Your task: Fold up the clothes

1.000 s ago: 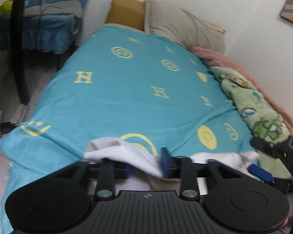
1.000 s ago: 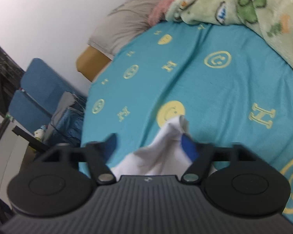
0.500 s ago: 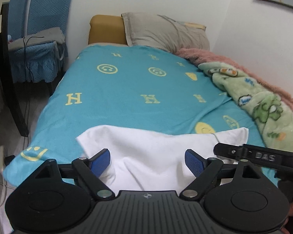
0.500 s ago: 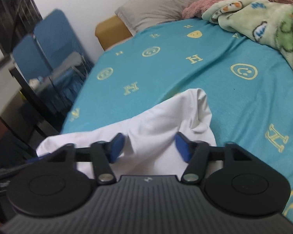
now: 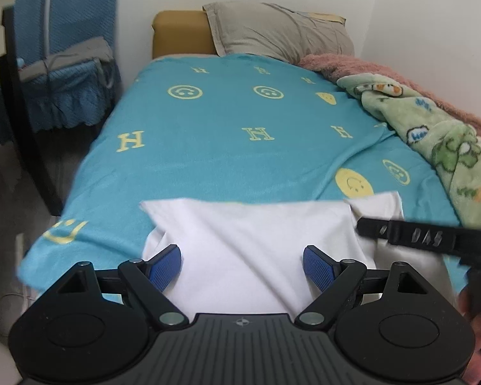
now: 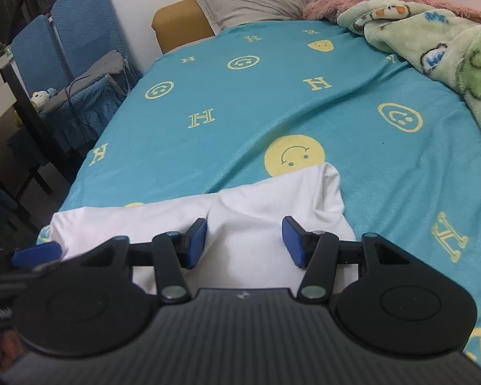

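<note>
**Observer:** What had just changed at the near edge of the bed?

**Operator:** I had let go with my left tongs (image 5: 242, 268). A second earlier they were pinched on a bunched corner of the white garment (image 5: 250, 243); by this moment the jaws stood wide, both blue pads clear of the cloth, which lay flat under and between them. Nothing was held on that side.

**Observer:** And the right?

**Operator:** My right tongs (image 6: 243, 242) had gone the other way. They narrowed from wide to about half open and then stopped. The garment ran between the pads, with a raised fold just beside the left pad, but I could see no pinch. I judged them open around the cloth, not gripping it.

**Observer:** So where was the garment?

**Operator:** It was spread across the near end of the teal bedspread (image 5: 208, 147), no longer lifted and crumpled as it had been. Its far edge ran nearly straight across the bed, and one corner on the right reached the solid yellow smiley (image 6: 293, 155). In the left view my right tongs' arm crossed that corner.

**Observer:** What did that mean for the fold?

**Operator:** I took it as the laying-out step finished, with the actual folding still to do. The wrinkle near the right tongs probably wanted smoothing first. Farther off, the green blanket (image 5: 433, 128) and the grey pillow (image 5: 279, 32) lay well apart from the work.
</note>
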